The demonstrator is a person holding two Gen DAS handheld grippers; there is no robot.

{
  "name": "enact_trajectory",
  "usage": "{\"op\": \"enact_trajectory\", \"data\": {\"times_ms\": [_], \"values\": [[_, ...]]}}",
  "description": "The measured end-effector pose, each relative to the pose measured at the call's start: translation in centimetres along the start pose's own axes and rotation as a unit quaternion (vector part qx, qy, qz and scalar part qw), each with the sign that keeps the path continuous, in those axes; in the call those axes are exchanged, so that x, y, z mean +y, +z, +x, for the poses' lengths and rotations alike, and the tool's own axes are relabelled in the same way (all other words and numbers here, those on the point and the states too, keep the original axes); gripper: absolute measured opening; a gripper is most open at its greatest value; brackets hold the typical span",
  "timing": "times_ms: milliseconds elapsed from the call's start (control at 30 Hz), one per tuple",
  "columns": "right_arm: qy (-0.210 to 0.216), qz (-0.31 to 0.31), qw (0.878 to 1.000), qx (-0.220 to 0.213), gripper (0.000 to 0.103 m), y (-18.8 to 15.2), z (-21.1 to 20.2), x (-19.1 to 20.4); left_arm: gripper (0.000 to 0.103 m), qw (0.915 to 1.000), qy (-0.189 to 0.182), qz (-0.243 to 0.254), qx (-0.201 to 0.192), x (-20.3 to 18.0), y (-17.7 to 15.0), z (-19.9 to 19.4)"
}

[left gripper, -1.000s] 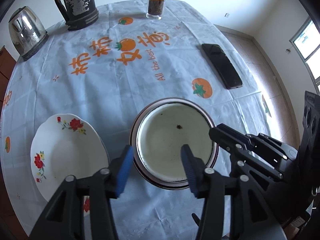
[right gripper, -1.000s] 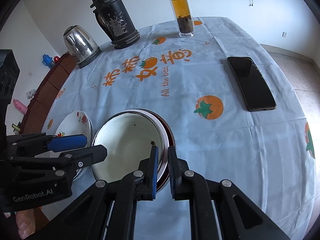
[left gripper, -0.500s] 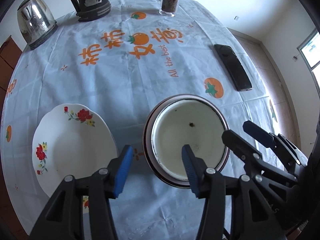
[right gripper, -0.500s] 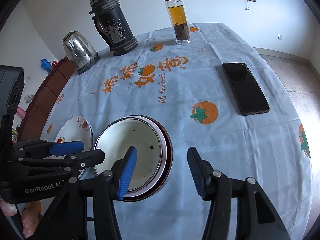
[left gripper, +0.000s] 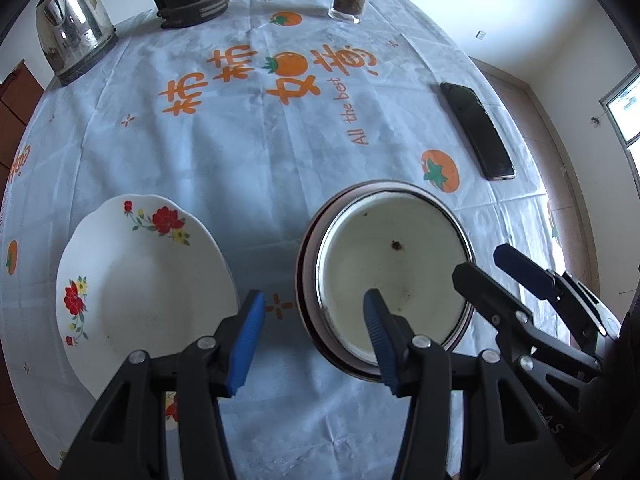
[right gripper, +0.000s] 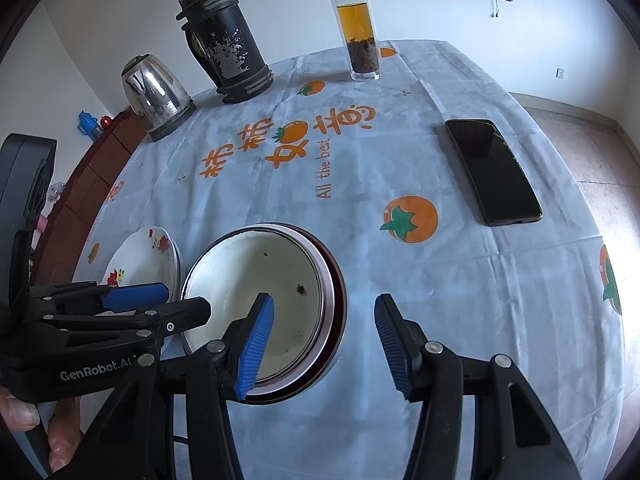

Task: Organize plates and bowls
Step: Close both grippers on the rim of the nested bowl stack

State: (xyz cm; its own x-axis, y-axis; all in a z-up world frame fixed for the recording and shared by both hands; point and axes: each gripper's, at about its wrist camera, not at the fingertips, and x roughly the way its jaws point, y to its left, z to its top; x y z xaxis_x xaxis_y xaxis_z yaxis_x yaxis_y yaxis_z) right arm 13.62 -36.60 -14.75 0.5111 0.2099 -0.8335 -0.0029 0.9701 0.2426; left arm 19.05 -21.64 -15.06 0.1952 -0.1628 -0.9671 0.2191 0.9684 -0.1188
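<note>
A white enamel bowl (left gripper: 390,276) sits nested in a dark red-brown bowl (left gripper: 305,280) on the tablecloth; both also show in the right wrist view, white bowl (right gripper: 256,284), dark bowl (right gripper: 338,292). A white plate with red flowers (left gripper: 136,276) lies to their left, also seen in the right wrist view (right gripper: 140,256). My left gripper (left gripper: 314,336) is open and empty, hovering between plate and bowls. My right gripper (right gripper: 326,340) is open and empty over the bowls' right rim; it shows in the left wrist view (left gripper: 486,268).
At the table's far side stand a steel kettle (right gripper: 156,96), a worn black thermos (right gripper: 226,46) and a glass tea bottle (right gripper: 360,28). A black phone (right gripper: 492,170) lies at the right. The table edge runs close on the right and near sides.
My right gripper let go of the white bowl's rim and opened wide, then drew back slightly. My left gripper stayed open and pulled back and left, bringing more of the plate into view.
</note>
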Motion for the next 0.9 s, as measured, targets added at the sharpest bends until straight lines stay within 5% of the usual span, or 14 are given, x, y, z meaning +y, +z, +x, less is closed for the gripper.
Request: {"op": "enact_trajectory", "data": {"times_ms": [433,567,767,900], "values": [[0.003,0.006,1.0,0.013,0.055,-0.1,1.0,-0.1,0.049,0.9999,-0.009,0.008,0.006,-0.4,0.1,0.8],[0.006,0.007,1.0,0.021,0.042,-0.1,1.4,-0.2,0.047,0.9998,-0.014,0.009,0.011,-0.5,0.1,1.2],[-0.001,0.005,0.999,0.033,0.026,-0.4,2.2,-0.3,0.032,0.9998,-0.006,0.015,0.016,-0.6,0.0,1.8],[-0.001,0.012,0.999,0.032,0.023,-0.3,2.1,-0.6,0.027,0.9997,-0.001,0.018,0.018,-0.5,0.0,1.8]]}}
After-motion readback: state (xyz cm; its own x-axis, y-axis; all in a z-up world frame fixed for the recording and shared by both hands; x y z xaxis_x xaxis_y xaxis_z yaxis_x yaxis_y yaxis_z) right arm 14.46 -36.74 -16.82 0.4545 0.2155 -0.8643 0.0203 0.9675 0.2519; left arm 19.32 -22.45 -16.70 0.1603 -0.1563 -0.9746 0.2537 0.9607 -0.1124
